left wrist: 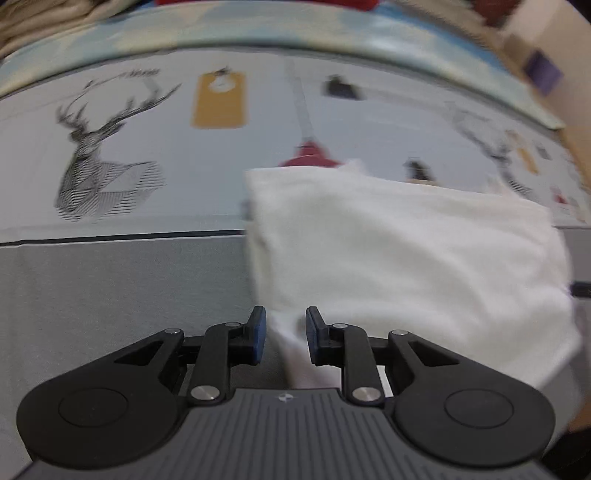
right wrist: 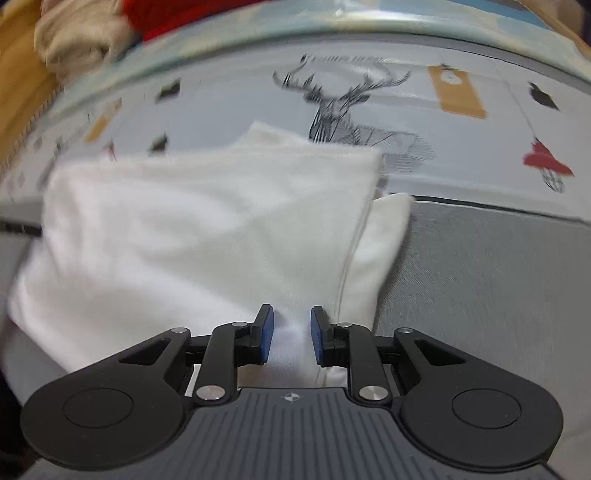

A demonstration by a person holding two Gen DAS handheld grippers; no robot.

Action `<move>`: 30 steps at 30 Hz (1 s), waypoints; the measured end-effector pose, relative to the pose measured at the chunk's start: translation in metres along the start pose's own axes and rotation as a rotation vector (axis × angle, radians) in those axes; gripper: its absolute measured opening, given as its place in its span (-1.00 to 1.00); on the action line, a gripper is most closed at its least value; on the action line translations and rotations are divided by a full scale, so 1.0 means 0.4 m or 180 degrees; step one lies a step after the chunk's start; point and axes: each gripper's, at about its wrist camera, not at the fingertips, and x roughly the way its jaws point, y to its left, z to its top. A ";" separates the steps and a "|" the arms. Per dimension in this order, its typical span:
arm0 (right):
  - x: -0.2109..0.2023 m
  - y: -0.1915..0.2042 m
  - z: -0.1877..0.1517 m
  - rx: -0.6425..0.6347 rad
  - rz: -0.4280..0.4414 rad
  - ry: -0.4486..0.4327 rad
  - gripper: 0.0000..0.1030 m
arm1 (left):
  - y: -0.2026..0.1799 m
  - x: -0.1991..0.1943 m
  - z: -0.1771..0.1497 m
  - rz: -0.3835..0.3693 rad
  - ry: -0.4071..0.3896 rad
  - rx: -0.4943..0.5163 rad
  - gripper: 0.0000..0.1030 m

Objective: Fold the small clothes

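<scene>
A white garment (left wrist: 399, 251) lies partly folded on the grey surface, seen from its left side in the left wrist view and from its right side in the right wrist view (right wrist: 207, 229). A folded layer lies on top, and a white flap (right wrist: 384, 251) sticks out at its right edge. My left gripper (left wrist: 285, 334) stands at the garment's near left corner, jaws a little apart with white cloth between the blue pads (left wrist: 258, 332). My right gripper (right wrist: 291, 334) stands at the near right corner, jaws likewise a little apart with cloth between them. Both views are blurred.
The grey cover (left wrist: 110, 295) has a lighter printed panel with a deer drawing (left wrist: 99, 158), yellow tags (left wrist: 219, 99) and a red lamp (right wrist: 546, 160). Beige and red cloth (right wrist: 85, 33) is piled at the far edge. A light blue border (left wrist: 295, 33) runs along the back.
</scene>
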 end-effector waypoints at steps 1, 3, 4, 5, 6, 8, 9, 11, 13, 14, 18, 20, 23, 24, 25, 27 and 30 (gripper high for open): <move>-0.016 -0.002 -0.010 0.0040 0.0037 -0.0033 -0.55 | -0.015 -0.003 -0.014 -0.0073 0.0025 0.0073 -0.52; -0.029 -0.003 -0.029 0.0010 0.0044 0.0022 -0.55 | -0.044 0.012 -0.052 -0.0189 0.0220 0.0321 -0.51; -0.029 0.005 -0.046 -0.0052 -0.0012 0.0111 -0.55 | -0.053 0.033 -0.076 -0.0126 0.0402 0.0444 -0.51; -0.024 0.003 -0.060 -0.0102 -0.0103 0.0190 -0.54 | -0.058 0.057 -0.104 0.0024 0.0578 0.0558 -0.41; -0.014 0.002 -0.075 -0.0123 -0.0208 0.0299 -0.54 | -0.056 0.061 -0.123 0.0099 0.0577 0.0599 -0.20; 0.003 -0.013 -0.104 -0.0105 -0.0369 0.0500 -0.54 | -0.038 0.036 -0.127 0.0073 0.0502 0.0408 -0.19; -0.002 -0.019 -0.118 -0.0123 -0.0380 0.0505 -0.54 | -0.026 0.024 -0.130 0.0035 0.0483 0.0300 -0.20; -0.029 -0.023 -0.126 -0.0069 -0.0268 0.0379 -0.50 | -0.015 -0.005 -0.134 0.0000 0.0417 0.0239 -0.20; -0.046 -0.034 -0.135 0.0061 -0.0153 0.0302 -0.48 | -0.003 -0.017 -0.146 -0.0110 0.0417 0.0179 -0.20; -0.049 -0.036 -0.142 0.0086 -0.0147 0.0325 -0.47 | 0.002 -0.015 -0.154 -0.0152 0.0464 0.0130 -0.20; -0.026 -0.016 -0.182 -0.0112 -0.0225 0.0519 -0.47 | 0.009 0.021 -0.189 -0.0151 0.0757 0.0138 -0.26; -0.026 -0.008 -0.190 -0.0151 -0.0197 0.0545 -0.52 | 0.003 0.017 -0.201 -0.0163 0.0739 0.0198 -0.54; -0.037 0.005 -0.193 -0.0256 -0.0188 0.0522 -0.85 | 0.001 -0.001 -0.202 -0.0259 0.0701 0.0216 -0.83; -0.043 0.005 -0.194 -0.0258 -0.0181 0.0520 -0.87 | -0.003 -0.012 -0.204 -0.0270 0.0685 0.0264 -0.85; -0.050 0.001 -0.193 -0.0234 -0.0155 0.0516 -0.88 | -0.007 -0.023 -0.207 -0.0287 0.0677 0.0314 -0.85; -0.070 -0.001 -0.193 -0.0240 -0.0106 0.0510 -0.90 | -0.015 -0.051 -0.219 -0.0307 0.0687 0.0442 -0.85; -0.092 0.007 -0.205 -0.0416 -0.0065 0.0573 -0.90 | -0.001 -0.062 -0.242 -0.0302 0.0829 0.0600 -0.85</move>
